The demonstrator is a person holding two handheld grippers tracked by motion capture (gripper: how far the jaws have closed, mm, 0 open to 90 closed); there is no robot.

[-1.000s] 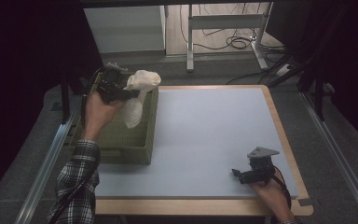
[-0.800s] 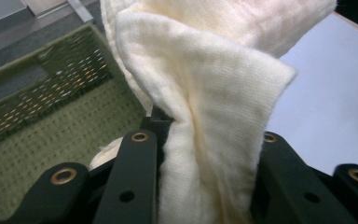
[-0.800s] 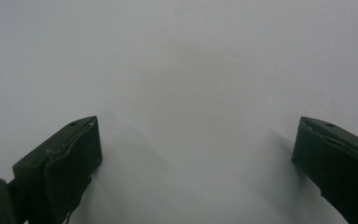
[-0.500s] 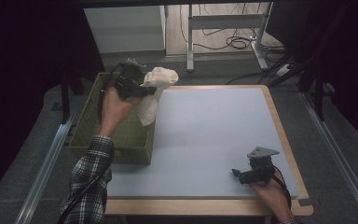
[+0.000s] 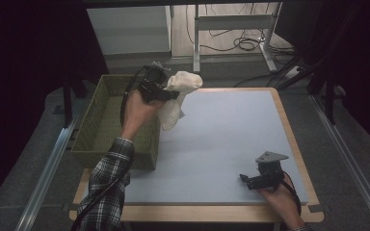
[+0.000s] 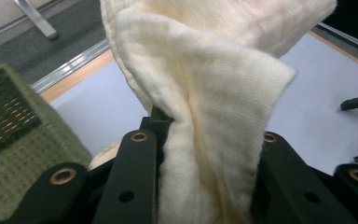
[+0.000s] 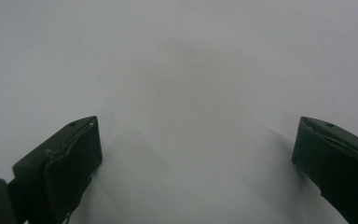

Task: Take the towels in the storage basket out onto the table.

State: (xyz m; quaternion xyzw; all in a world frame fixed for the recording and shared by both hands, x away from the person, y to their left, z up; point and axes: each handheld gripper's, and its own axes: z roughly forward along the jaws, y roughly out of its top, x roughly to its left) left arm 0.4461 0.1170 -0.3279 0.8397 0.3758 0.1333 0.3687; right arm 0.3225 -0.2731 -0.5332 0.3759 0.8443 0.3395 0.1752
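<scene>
One unmarked cream cloth, left gripper clamped.

Left gripper is raised above table level on an extended forearm in a plaid sleeve, jaws clamped tight on what it carries. Right gripper sits low at the near right, held by a hand, its jaws spread wide apart with nothing between them.

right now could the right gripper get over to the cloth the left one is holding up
Probably yes. The right gripper rests open near the table's front edge, and bare tabletop lies between it and the cloth, which the left gripper holds up beside the basket. It would have to lift and cross over.
</scene>
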